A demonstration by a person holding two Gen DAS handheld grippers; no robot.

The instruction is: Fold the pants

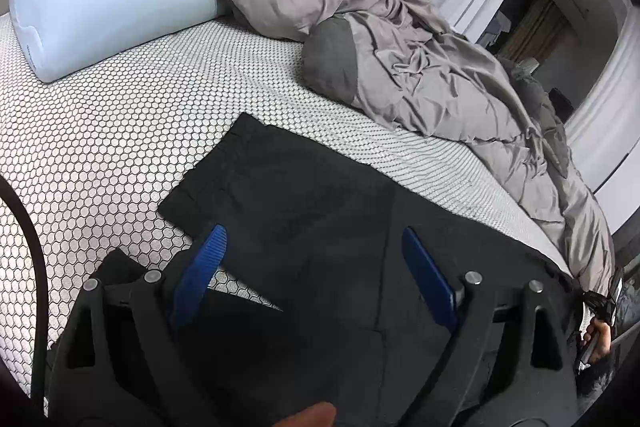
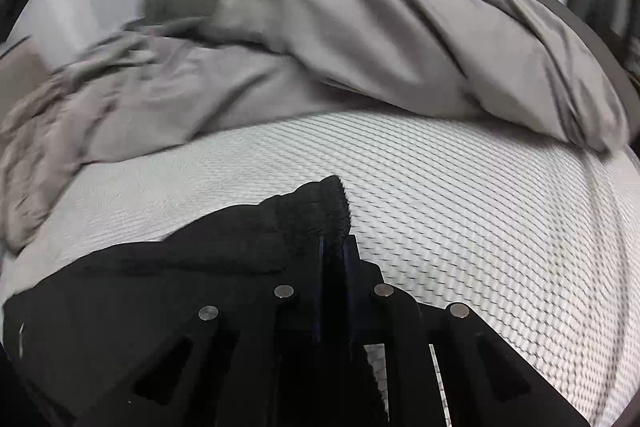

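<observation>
pants [image 1: 288, 203]: black, matte, soft, lying flat on the honeycomb-patterned mattress [image 1: 100, 155] | left tongs [image 1: 316, 251]: ribbed blue pads spread wide above the cloth, gripping nothing | right tongs [image 2: 335, 247]: pinched on a bunched edge (ribbed, maybe the waistband) | grey duvet [image 2: 360, 39]: rumpled behind

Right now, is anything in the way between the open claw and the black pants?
No, nothing visible. The left claw hangs open right over the black pants, with only bare cloth between its blue fingers. The grey duvet and blue pillow lie farther off on the mattress.
</observation>
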